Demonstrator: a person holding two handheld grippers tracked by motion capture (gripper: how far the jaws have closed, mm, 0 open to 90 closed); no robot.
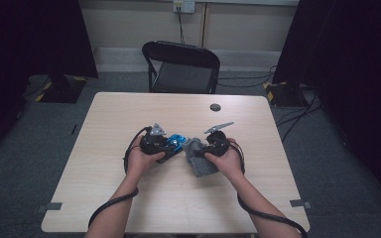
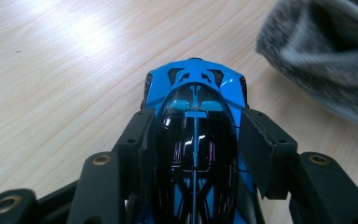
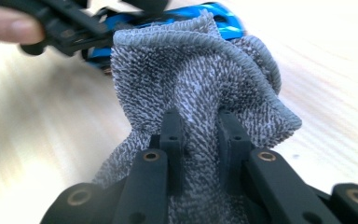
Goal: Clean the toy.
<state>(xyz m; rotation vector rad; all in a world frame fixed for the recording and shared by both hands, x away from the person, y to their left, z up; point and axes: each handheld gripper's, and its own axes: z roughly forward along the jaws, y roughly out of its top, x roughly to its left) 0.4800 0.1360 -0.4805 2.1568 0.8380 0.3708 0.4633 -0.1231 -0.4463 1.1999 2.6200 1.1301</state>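
Pale wood-grain laminate covers the tabletop (image 1: 129, 198), and all the work sits a little nearer the person's edge than the far edge, about midway between the left and right sides. On the left, the person's left hand (image 1: 141, 159) holds the left gripper (image 1: 171, 148), whose cable loops back off the near edge. Its jaws are clamped on a blue and black toy car (image 1: 177, 143); in the left gripper view the two black pads (image 2: 144, 140) press against the car's sides, level with its glossy black cabin, and the car (image 2: 196, 121) points away from the camera with its blue end just past the pads. The car rests low over the wood, though whether its wheels touch the surface cannot be told.

Just right of the car lies a grey knitted cloth (image 1: 200, 159), bunched up and reaching down toward the near edge. In the left gripper view it (image 2: 326, 56) fills the upper right corner, near the car but apart from it. The right gripper (image 1: 207, 151), in the person's right hand (image 1: 227, 161), has its jaws closed tight on a fold of that cloth; the right gripper view shows the cloth (image 3: 196, 79) pinched between the pads (image 3: 172, 135) and rising in a ruffled, hemmed edge, with the blue car (image 3: 219, 14) just behind it.

At the far edge, right of centre, a small dark round disc (image 1: 215, 107) lies on the wood. Beyond that edge stands a black folding chair (image 1: 181, 67).
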